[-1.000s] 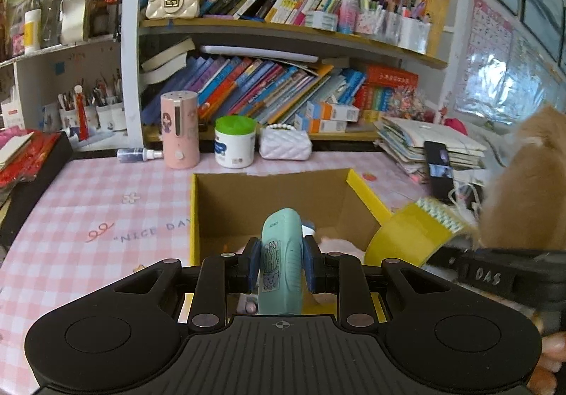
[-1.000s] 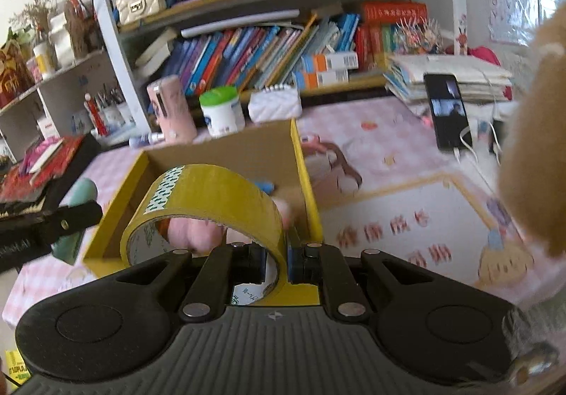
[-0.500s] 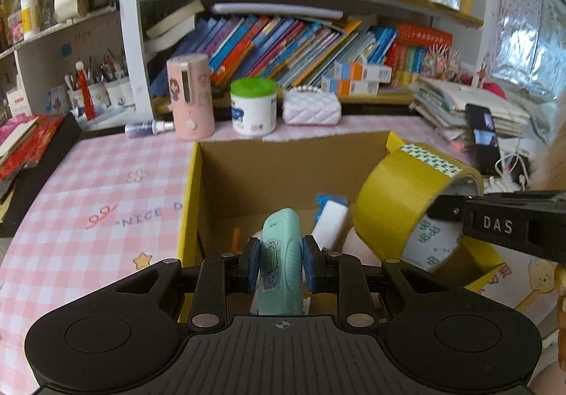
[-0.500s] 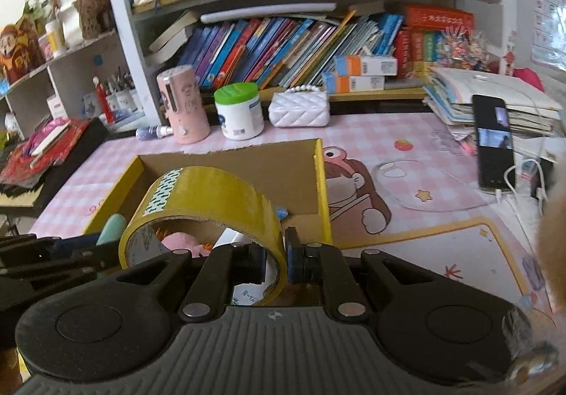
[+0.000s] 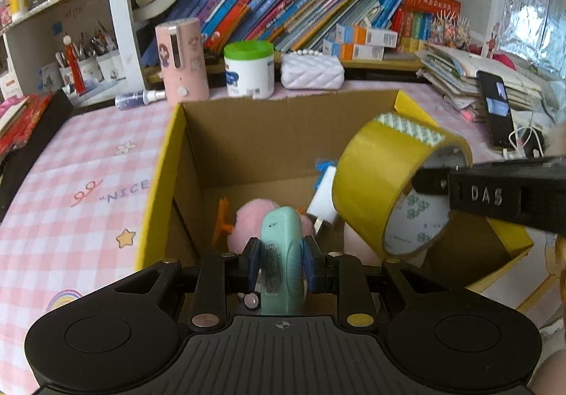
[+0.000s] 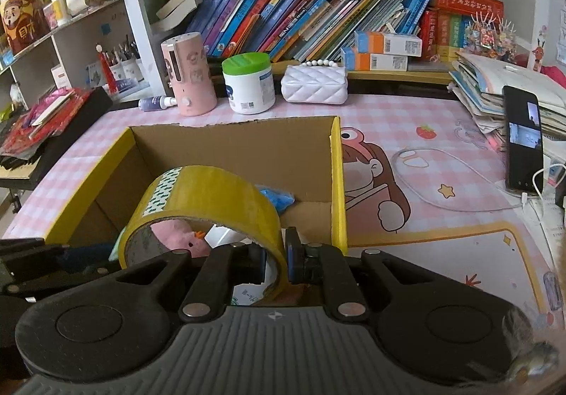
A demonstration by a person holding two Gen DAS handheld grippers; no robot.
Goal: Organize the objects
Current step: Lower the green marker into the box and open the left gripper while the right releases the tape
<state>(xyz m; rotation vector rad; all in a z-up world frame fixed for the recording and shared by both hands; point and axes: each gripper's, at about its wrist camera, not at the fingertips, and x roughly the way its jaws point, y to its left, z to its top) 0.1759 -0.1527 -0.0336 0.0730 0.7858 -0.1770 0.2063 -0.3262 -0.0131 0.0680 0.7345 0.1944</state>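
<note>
An open cardboard box [image 5: 247, 133] [image 6: 233, 147] with yellow outer walls stands on the pink checked desk. My left gripper [image 5: 282, 260] is shut on a small mint-green device [image 5: 283, 253], held over the box's near edge. My right gripper [image 6: 276, 260] is shut on the wall of a yellow tape roll [image 6: 208, 197] [image 5: 385, 183], which hangs above the box's right half. Inside lie a pink plush toy [image 5: 254, 218] [image 6: 177, 236], a white block [image 5: 323, 200] and something blue [image 6: 277, 198]. In the left wrist view the right gripper comes in from the right edge.
Along the back of the desk stand a pink cylinder [image 6: 189, 73], a green-lidded white jar [image 6: 249, 83] and a white quilted purse [image 6: 313, 87]. A phone [image 6: 523, 144] leans on stacked papers at the right, with a cable beside it. Bookshelves rise behind.
Both grippers have come forward and lower over the box, so its inside now shows more fully. The tape roll has shifted left, from beside the box's right wall to above its opening.
</note>
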